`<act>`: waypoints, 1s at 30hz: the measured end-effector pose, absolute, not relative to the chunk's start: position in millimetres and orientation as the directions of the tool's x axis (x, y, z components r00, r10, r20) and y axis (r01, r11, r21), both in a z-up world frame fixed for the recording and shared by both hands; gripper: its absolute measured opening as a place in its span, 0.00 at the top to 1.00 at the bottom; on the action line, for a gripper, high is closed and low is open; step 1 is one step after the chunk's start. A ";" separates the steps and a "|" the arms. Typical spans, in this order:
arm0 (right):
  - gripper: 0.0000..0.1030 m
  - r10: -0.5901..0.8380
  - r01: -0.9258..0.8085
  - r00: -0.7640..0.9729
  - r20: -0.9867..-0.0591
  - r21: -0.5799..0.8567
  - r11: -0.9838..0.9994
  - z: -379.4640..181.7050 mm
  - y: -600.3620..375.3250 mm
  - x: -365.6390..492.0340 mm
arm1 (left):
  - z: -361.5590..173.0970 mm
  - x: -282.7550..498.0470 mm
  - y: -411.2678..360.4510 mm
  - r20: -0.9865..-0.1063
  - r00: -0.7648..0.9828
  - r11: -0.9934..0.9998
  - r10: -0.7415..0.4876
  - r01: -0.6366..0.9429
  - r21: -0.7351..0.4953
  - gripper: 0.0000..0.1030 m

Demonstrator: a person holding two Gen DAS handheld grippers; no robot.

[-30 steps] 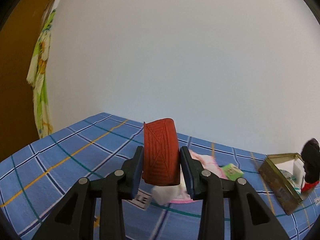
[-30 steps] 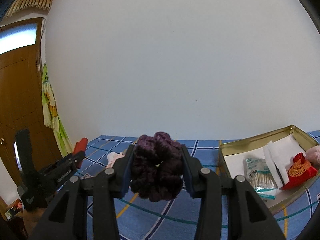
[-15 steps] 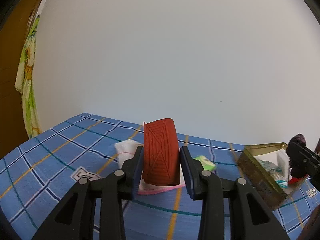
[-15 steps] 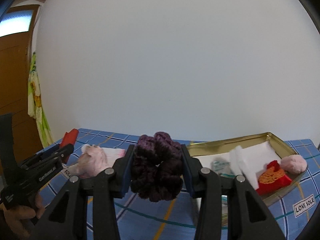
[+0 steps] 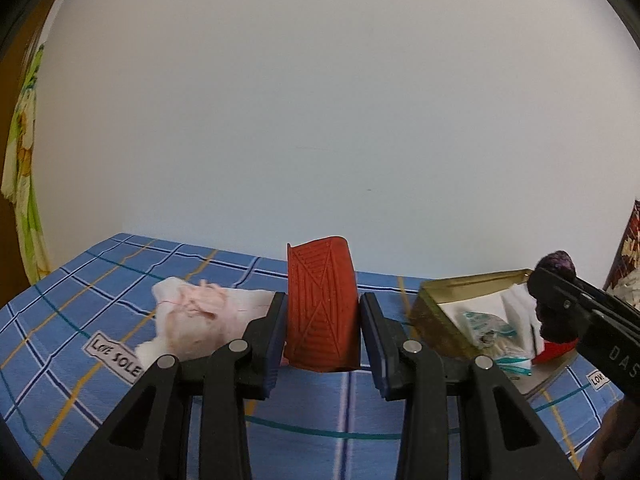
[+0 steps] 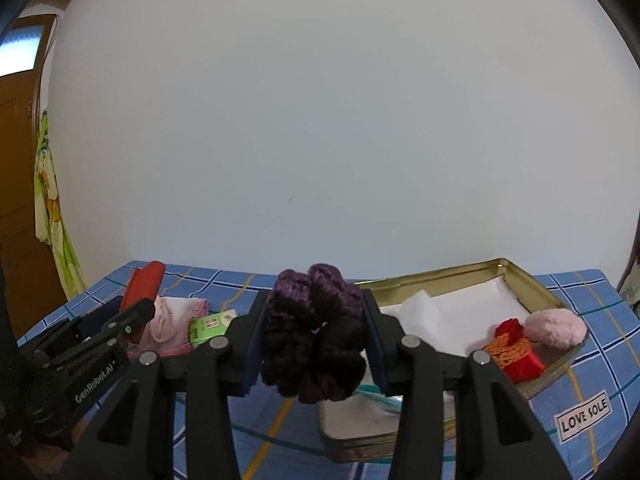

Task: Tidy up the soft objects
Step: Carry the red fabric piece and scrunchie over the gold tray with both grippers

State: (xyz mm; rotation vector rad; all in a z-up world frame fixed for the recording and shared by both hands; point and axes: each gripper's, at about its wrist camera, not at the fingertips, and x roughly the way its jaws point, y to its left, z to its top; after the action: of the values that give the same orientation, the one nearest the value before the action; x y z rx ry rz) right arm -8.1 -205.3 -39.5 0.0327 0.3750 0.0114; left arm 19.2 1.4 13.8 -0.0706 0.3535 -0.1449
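My left gripper (image 5: 323,336) is shut on a red ribbed pad (image 5: 322,312) and holds it upright above the blue checked cloth. My right gripper (image 6: 314,332) is shut on a dark purple scrunchie (image 6: 314,332), held over the near left end of the gold tin (image 6: 532,280). The tin holds a white pad (image 6: 460,312), a red pouch (image 6: 514,350), a pink puff (image 6: 556,328) and a cotton swab packet (image 5: 486,326). In the left wrist view the tin (image 5: 434,322) sits to the right, with the right gripper (image 5: 556,296) above it.
A pink and white cloth (image 5: 200,316) lies on the checked cloth left of the red pad, also seen in the right wrist view (image 6: 172,326). A small green packet (image 6: 210,326) lies beside it. A white wall stands behind. A door (image 6: 20,200) is at the far left.
Both grippers have swung right toward the tin. The right gripper with the scrunchie now hangs over the tin's near end. Both grips are unchanged.
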 end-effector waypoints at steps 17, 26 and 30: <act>0.58 -0.101 0.114 0.924 -0.369 0.014 0.993 -31.9 -263.8 -7.0 | 20.3 22.0 -77.9 -0.315 0.913 0.966 -0.258 0.250 -0.066 0.62; 0.58 -0.184 0.192 0.908 -0.377 -0.018 0.981 -30.6 -301.0 -4.9 | 13.6 28.9 -120.7 -0.330 0.892 0.950 -0.308 0.307 -0.059 0.62; 0.58 -0.225 0.228 0.896 -0.383 -0.038 0.973 -32.0 -317.6 -1.4 | 11.3 31.4 -138.8 -0.331 0.886 0.944 -0.325 0.327 -0.053 0.62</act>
State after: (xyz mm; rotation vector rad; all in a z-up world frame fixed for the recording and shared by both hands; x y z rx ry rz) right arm -1.4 -317.6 -32.0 0.0079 0.3963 -0.2350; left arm 31.4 -138.8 11.3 0.0046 0.3437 -0.3393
